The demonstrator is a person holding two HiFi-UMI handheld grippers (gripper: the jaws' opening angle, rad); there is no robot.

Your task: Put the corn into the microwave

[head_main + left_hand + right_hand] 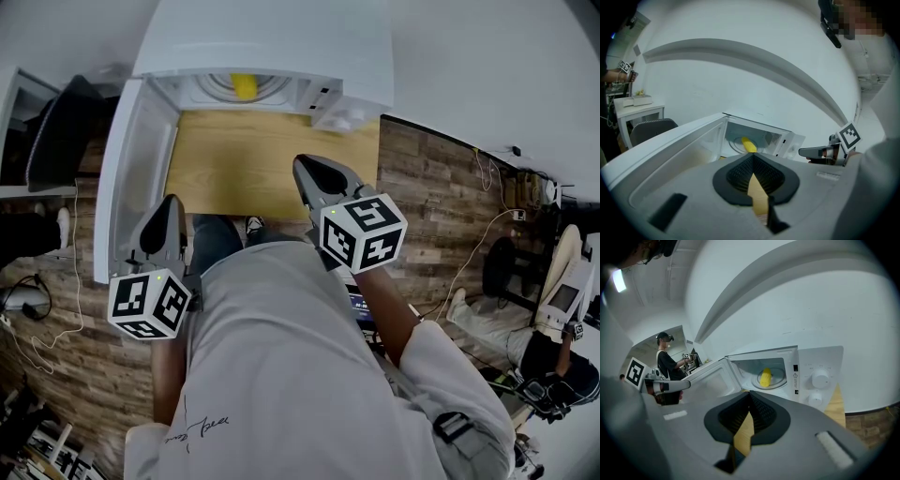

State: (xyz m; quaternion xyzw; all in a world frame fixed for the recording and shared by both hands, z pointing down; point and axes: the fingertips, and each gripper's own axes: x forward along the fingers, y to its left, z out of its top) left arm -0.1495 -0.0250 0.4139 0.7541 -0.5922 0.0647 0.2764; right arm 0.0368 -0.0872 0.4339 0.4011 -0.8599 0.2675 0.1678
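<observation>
One corn cob (765, 377) lies inside the open microwave (825, 359).

The yellow corn (765, 377) lies inside the white microwave (820, 363), whose door (710, 380) stands wide open.

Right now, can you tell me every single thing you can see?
microwave: one, white, on the table's far end, door open
corn: one, yellow, inside the microwave on the round plate
knobs: two, white, on the microwave's front
table: one, light wood, under the microwave
chair: one, black, at the left
floor: brown planks, around the table
left gripper: one, grey, jaws shut, empty
right gripper: one, grey, jaws shut, empty
</observation>
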